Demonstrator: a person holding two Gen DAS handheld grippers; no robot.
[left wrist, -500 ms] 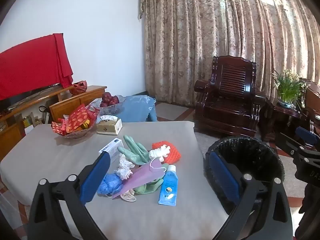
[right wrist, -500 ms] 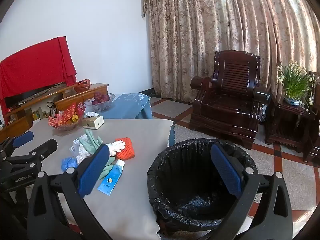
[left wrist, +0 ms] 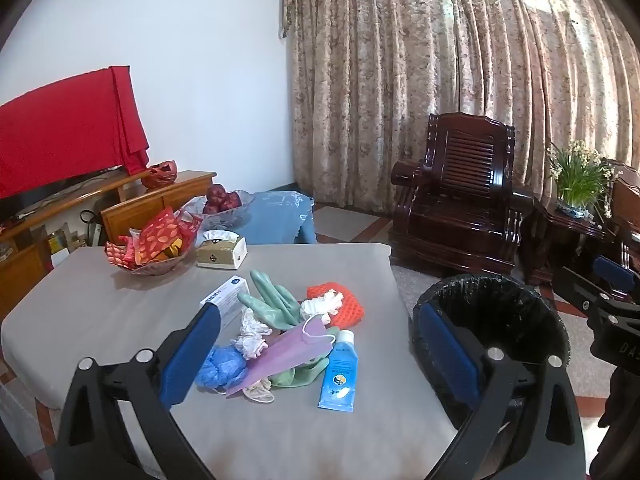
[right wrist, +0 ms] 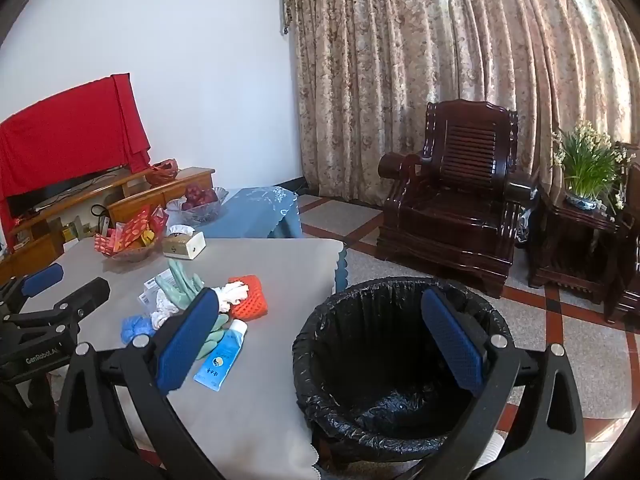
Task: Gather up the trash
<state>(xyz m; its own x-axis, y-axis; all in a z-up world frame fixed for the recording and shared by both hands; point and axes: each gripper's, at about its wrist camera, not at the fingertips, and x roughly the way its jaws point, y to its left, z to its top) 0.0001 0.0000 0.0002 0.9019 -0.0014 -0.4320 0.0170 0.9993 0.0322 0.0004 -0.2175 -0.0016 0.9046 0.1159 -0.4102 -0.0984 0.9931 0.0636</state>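
A pile of trash lies on the grey table (left wrist: 120,320): a blue tube (left wrist: 338,372), a purple face mask (left wrist: 288,354), green rubber gloves (left wrist: 272,300), an orange foam net (left wrist: 344,302), white crumpled tissue (left wrist: 252,336), a blue wad (left wrist: 220,368) and a white box (left wrist: 226,298). My left gripper (left wrist: 318,312) hovers open above the near side of the pile, touching nothing. A black-lined bin (right wrist: 400,360) stands on the floor right of the table. My right gripper (right wrist: 320,294) hangs open and empty over the bin's near left rim.
At the table's far side stand a bowl of red packets (left wrist: 152,248) and a tissue box (left wrist: 220,254). Behind it a fruit bowl (left wrist: 224,204) sits on a blue-draped stand. A dark wooden armchair (left wrist: 464,208) and a plant on a side table (left wrist: 576,184) stand by the curtain.
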